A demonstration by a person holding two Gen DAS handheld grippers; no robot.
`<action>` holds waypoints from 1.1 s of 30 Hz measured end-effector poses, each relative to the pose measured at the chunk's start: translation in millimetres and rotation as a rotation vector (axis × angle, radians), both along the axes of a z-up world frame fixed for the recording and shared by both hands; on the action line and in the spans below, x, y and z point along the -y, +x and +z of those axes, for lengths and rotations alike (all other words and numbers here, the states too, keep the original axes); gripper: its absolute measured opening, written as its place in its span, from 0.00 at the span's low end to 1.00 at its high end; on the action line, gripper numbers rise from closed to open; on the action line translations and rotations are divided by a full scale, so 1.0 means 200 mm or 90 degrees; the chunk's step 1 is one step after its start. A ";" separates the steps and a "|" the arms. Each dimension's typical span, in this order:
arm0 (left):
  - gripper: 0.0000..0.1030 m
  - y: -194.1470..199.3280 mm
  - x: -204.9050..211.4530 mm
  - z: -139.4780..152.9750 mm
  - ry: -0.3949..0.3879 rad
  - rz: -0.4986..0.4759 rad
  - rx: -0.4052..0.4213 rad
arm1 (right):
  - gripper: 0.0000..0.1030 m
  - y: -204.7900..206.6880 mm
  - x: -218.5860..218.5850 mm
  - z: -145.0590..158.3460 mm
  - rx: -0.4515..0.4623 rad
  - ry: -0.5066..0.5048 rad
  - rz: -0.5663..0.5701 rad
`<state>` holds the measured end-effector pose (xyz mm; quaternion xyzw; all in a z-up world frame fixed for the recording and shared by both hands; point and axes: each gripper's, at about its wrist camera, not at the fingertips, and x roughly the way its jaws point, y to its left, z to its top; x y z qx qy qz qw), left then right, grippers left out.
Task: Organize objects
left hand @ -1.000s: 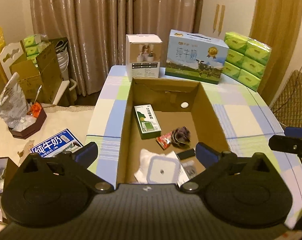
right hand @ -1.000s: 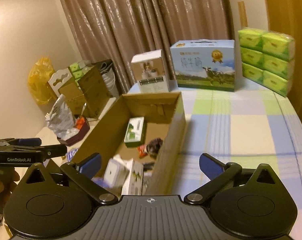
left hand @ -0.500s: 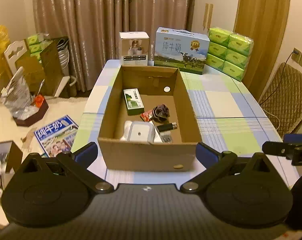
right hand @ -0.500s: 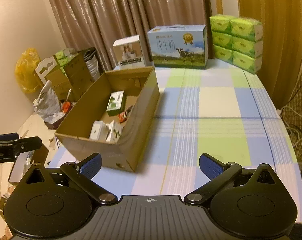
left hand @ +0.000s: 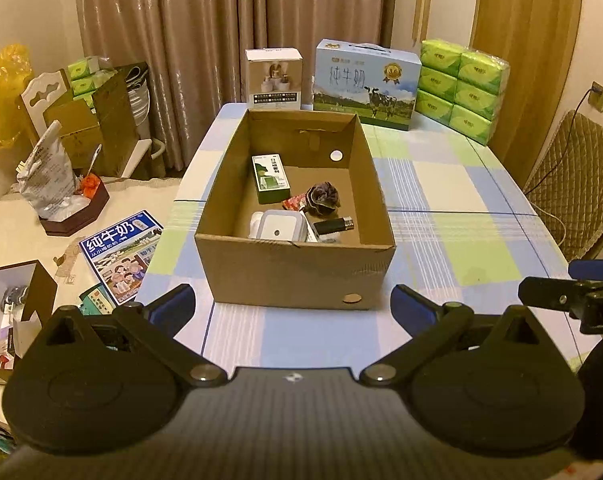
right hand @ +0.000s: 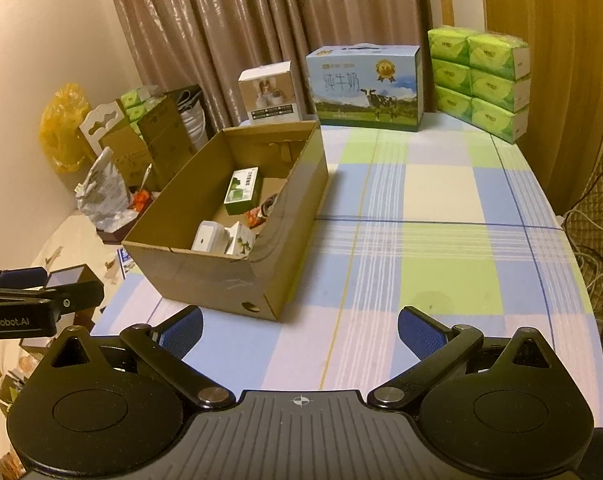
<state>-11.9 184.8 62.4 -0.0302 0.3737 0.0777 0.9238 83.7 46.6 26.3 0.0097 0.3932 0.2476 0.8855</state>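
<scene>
Cardboard box before "纯牛奶" carton

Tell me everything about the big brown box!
The box is plain brown cardboard, open on top, with no flaps showing. It sits flat on the checked table, long side running away from the left camera. A small round hole shows low on its near wall and another on the far right inside wall. Small things lie inside. Neither gripper touches it.

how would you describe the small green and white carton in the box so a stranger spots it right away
Find the open cardboard box on the checked tablecloth. Inside, toward its far left, lies a green and white carton. It is the only green item there, farther back than the white square device and the black stick.
</scene>
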 end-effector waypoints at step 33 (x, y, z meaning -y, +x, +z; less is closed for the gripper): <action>0.99 0.01 0.05 -0.07 -0.005 -0.005 -0.015 | 0.98 0.01 -0.01 -0.06 -0.015 -0.011 -0.004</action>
